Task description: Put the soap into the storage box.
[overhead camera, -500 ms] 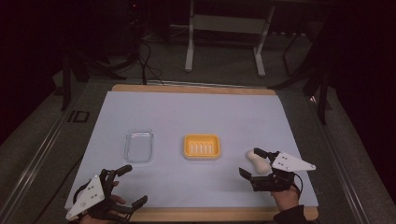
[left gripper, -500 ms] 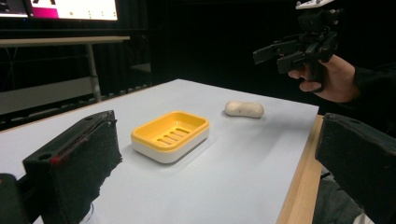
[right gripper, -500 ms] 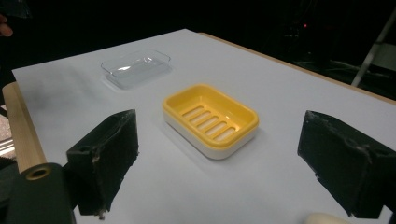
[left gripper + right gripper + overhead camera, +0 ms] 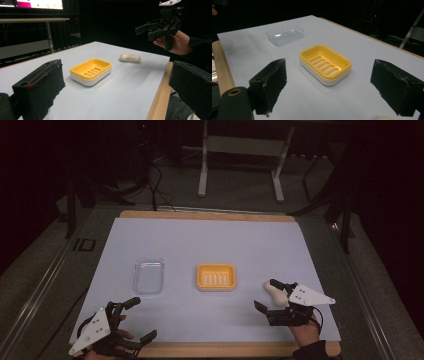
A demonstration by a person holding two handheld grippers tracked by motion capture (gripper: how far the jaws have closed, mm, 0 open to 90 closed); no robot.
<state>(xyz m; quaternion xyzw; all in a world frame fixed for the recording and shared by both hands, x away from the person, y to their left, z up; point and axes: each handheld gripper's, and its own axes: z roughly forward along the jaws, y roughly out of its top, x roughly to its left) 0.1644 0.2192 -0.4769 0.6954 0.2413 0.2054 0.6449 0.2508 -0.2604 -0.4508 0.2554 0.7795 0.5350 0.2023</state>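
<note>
A yellow soap dish with a slotted floor sits mid-table. A cream bar of soap lies on the white mat to its right. My right gripper hovers above the soap, open, with nothing between its jaws. A sliver of the soap peeks in at the bottom edge of the right gripper view. My left gripper is near the front left of the mat, open and empty, and looks toward the dish.
A clear plastic tray rests left of the dish. The white mat covers a wooden table whose edge runs along the front. Dark floor, cables and a metal stand lie beyond.
</note>
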